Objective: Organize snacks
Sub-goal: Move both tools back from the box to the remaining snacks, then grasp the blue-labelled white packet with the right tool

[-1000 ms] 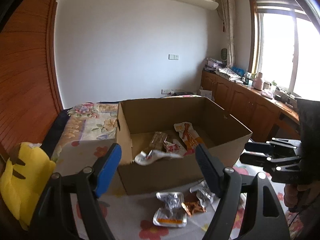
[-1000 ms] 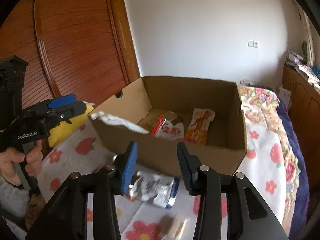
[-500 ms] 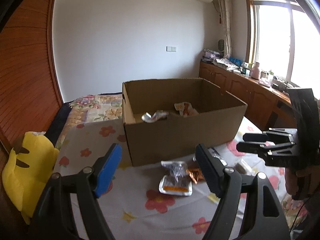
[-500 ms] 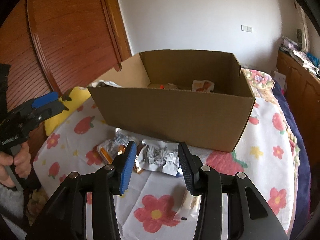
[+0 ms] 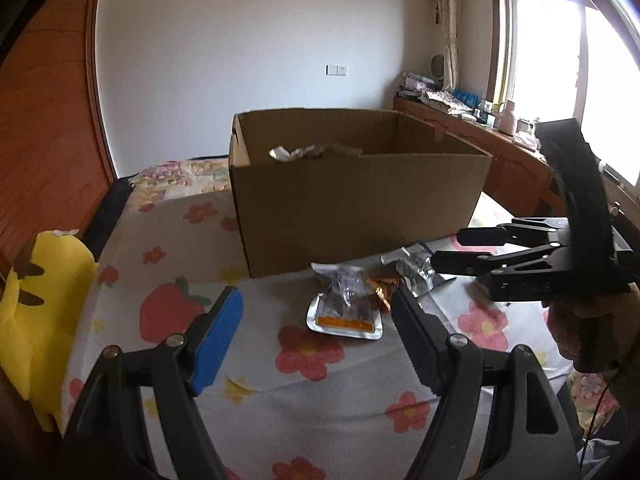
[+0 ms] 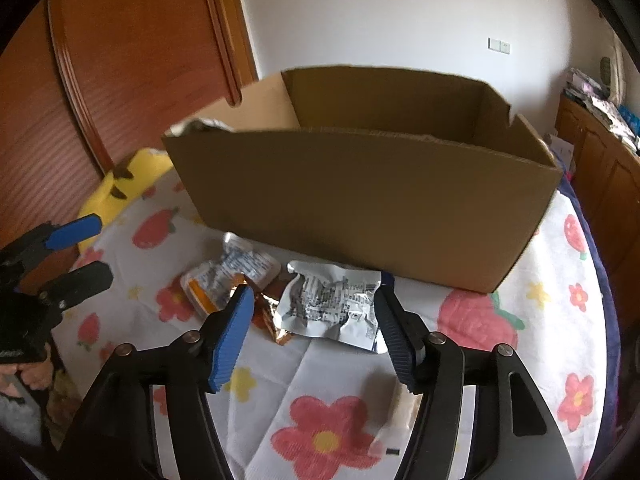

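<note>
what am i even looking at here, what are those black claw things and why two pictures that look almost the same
The claws are handheld two-finger grippers, one in each of a person's hands; there is no robot. Each carries a wide-angle camera looking along its fingers, so you get two views of one scene. The left gripper fills the bottom of the left-hand view, and the right gripper fills the bottom of the other. Both are open and hold nothing.

A cardboard box stands on a flowered tablecloth, with one wrapper poking over its rim. In front of it lie loose snacks: a clear packet with an orange strip, a small orange-brown wrapper and a crinkled silver packet. A yellow plush toy sits at the left edge.
</note>
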The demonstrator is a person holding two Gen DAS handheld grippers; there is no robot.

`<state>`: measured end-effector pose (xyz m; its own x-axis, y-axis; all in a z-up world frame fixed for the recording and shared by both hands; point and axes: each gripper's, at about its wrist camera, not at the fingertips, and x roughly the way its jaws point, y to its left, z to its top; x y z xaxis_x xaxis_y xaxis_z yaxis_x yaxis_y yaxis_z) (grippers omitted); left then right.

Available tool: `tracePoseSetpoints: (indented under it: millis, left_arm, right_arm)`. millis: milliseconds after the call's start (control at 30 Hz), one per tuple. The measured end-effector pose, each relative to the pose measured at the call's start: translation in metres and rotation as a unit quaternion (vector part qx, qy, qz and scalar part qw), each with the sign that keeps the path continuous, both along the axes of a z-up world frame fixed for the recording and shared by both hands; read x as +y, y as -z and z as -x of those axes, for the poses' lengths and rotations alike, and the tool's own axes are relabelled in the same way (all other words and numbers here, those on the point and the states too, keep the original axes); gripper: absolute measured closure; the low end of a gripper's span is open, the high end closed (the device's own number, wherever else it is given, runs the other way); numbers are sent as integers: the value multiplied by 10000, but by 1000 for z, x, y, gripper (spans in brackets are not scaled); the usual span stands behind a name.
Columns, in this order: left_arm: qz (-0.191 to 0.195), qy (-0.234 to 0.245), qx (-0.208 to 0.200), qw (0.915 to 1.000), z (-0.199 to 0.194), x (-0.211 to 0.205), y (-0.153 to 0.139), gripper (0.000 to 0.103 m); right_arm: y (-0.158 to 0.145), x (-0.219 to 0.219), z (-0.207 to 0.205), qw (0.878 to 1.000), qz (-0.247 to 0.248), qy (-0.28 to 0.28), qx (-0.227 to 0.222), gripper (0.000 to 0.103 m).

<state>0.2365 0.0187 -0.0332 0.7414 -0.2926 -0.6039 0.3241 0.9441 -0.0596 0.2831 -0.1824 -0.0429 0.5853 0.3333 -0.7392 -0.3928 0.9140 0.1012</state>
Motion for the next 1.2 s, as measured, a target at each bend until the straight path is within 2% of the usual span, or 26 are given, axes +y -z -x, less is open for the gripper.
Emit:
tracePoseSetpoints:
  millis: [167,600,767,1033,1167,1200]
  left_arm:
    - [-39,-5,95,9999,-3,-3,8,26]
    - [-17,3,241,9997,-12,-5,20,26]
    - [-8,25,278,9996,-15,-7,23,26]
    - [-27,37,306,9995,-21,-10,26,26]
    - [-41,6,334,9994,-27,-11,28,26]
    - [-30,7,353,9994,-29,-12,28,26]
  right_arm:
    - [14,10,-13,9994,317,92,133,38]
    - [30,19,-33,9983,469,211,282,38]
    - [35,19,-37,9980,477,261,322,34]
    - [38,9,-42,9977,368,370,438,21]
    - [44,7,-48,9966,316,376,661,18]
    - [44,8,-48,9969,374,348,591,18]
